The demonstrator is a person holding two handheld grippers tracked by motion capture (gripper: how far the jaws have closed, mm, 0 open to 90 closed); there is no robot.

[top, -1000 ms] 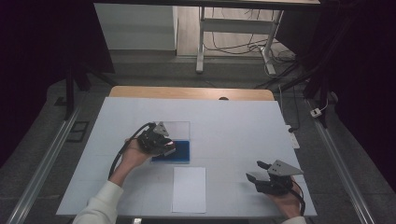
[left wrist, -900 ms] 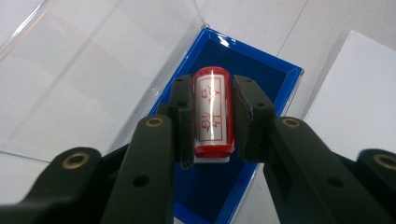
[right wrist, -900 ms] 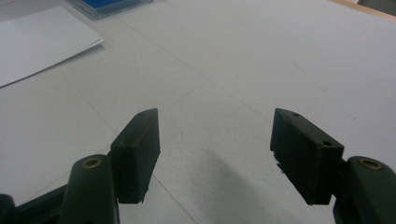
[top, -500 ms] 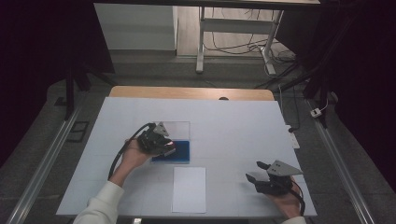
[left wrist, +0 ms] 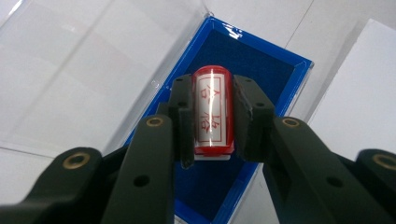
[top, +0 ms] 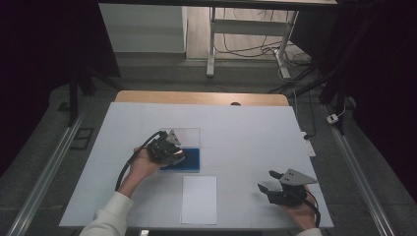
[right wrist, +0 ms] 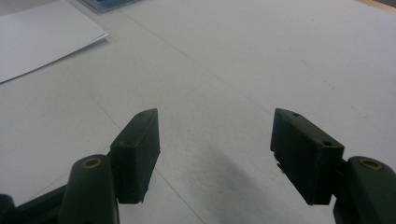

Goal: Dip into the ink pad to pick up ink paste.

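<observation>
Left gripper (left wrist: 212,119) clamps a red stamp (left wrist: 213,109) between its 2 jaws, the pads pressing on the stamp's 2 long sides. In the left gripper view the stamp's long axis runs up the frame, along the jaws, and its lower end sits over the blue ink pad (left wrist: 243,60) at frame centre. In the high view that gripper (top: 169,152) is at centre left, over the pad (top: 189,160). The paper (top: 199,199) lies just below the pad, toward the bottom edge, so the stamp's likely next trip is down the frame. Right gripper (top: 268,189), jaws spread and empty, rests at lower right, well apart from the paper.
</observation>
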